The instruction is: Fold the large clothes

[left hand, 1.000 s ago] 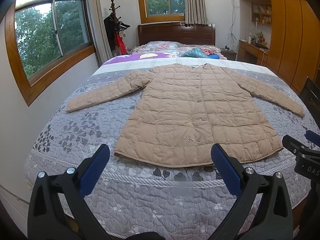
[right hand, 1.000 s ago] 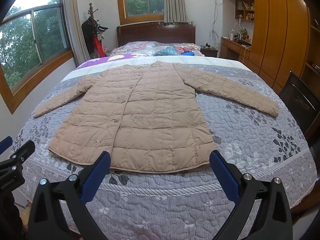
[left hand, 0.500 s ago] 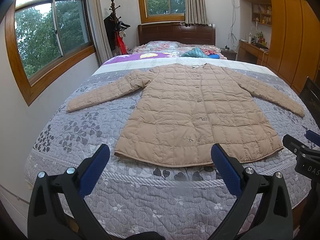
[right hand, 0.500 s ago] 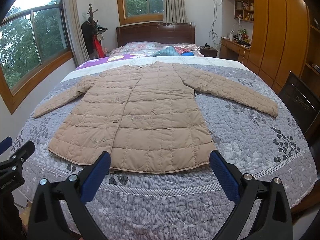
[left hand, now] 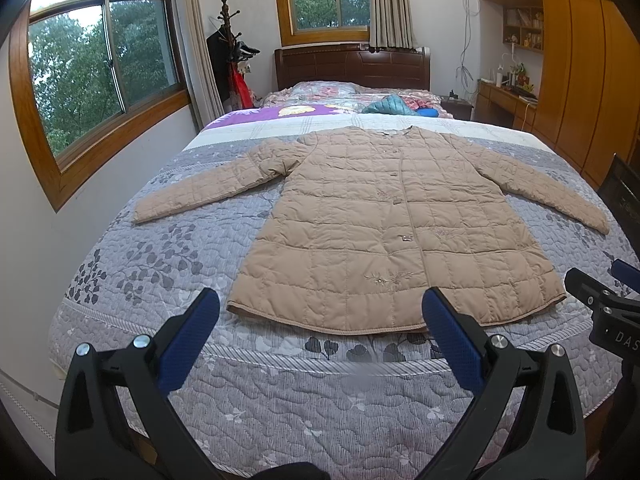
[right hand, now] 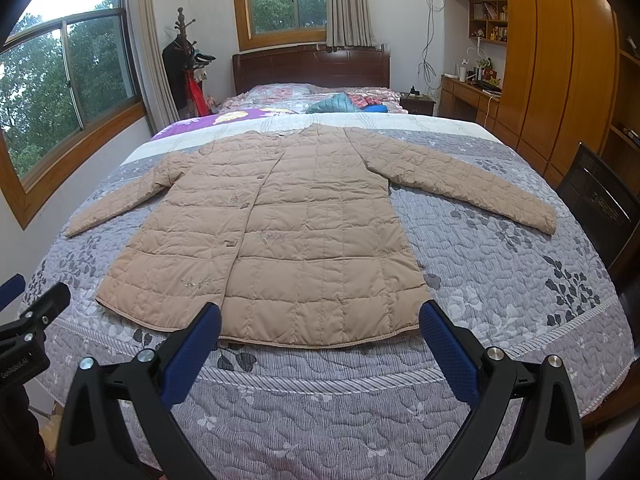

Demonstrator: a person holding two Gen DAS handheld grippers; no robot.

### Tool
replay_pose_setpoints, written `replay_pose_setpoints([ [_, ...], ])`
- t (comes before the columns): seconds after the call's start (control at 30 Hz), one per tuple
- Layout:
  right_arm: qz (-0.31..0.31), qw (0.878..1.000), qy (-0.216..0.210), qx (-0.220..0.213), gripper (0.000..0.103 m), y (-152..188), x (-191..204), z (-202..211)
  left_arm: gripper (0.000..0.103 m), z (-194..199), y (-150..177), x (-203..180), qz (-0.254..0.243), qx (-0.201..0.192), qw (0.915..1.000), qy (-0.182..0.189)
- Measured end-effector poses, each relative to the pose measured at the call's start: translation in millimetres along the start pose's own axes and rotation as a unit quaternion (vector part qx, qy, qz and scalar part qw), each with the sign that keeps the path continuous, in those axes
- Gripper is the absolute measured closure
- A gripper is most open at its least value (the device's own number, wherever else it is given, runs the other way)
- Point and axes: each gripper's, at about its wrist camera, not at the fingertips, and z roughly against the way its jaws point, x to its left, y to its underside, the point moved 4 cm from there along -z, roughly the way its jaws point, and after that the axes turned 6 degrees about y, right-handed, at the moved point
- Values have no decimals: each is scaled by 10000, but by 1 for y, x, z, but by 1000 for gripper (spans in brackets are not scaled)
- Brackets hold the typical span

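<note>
A tan quilted jacket (left hand: 384, 216) (right hand: 288, 232) lies flat and face up on the bed, buttoned, both sleeves spread out to the sides, hem toward me. My left gripper (left hand: 320, 312) hovers open above the foot of the bed, just short of the hem, nothing between its blue pads. My right gripper (right hand: 320, 320) is likewise open and empty, held over the hem's right half. Each gripper shows at the edge of the other's view: the right gripper (left hand: 600, 304), the left gripper (right hand: 32, 320).
The bed has a grey floral quilt (left hand: 160, 264) (right hand: 520, 280). Loose clothes (left hand: 388, 104) lie near the dark headboard. A coat rack (left hand: 228, 52) stands at the back left; wooden cabinets (right hand: 552, 80) and a dark chair (right hand: 600, 208) line the right.
</note>
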Motion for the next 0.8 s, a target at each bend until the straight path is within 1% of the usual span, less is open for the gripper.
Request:
replay_pose_setpoints([
  [0.8, -34, 10000, 34, 12, 4, -3, -2, -6, 2, -3, 3, -3, 7, 34, 10000, 30],
])
